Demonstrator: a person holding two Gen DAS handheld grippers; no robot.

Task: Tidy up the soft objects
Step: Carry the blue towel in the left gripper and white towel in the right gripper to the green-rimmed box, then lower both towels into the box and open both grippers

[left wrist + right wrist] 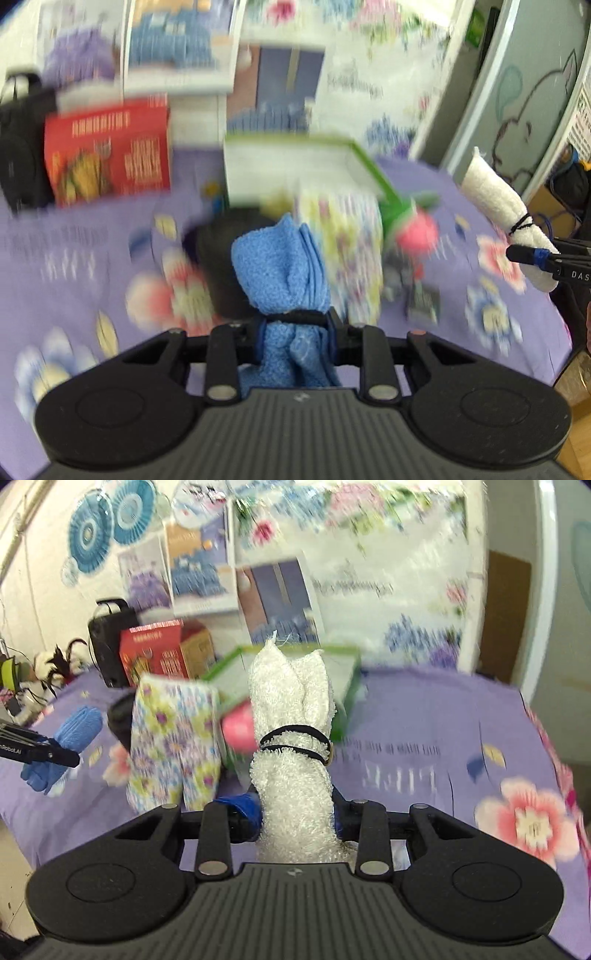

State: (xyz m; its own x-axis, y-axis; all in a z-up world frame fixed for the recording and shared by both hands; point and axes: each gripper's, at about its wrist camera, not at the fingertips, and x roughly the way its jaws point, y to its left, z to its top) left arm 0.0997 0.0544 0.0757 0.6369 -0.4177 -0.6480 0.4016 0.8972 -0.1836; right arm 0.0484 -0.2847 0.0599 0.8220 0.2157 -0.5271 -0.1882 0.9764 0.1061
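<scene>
- The left gripper point(295, 325) has its jaws pinched on a rolled blue towel point(280, 266), held above the purple bedspread point(74, 258).
- The right gripper point(295, 812) clamps a white towel roll point(291, 709) below its black hair ties point(295, 740).
- Both look light, soft and compressible; grip near the ties.
- A green-rimmed box point(347, 686), blurred, sits at about twelve o'clock, probably the destination.

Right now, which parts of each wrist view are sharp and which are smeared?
Left wrist view: rolled blue terry towel in the left claw sharp, background motion-smeared. Right wrist view: rolled white terry towel and right claw sharp, backdrop streaked.
</scene>
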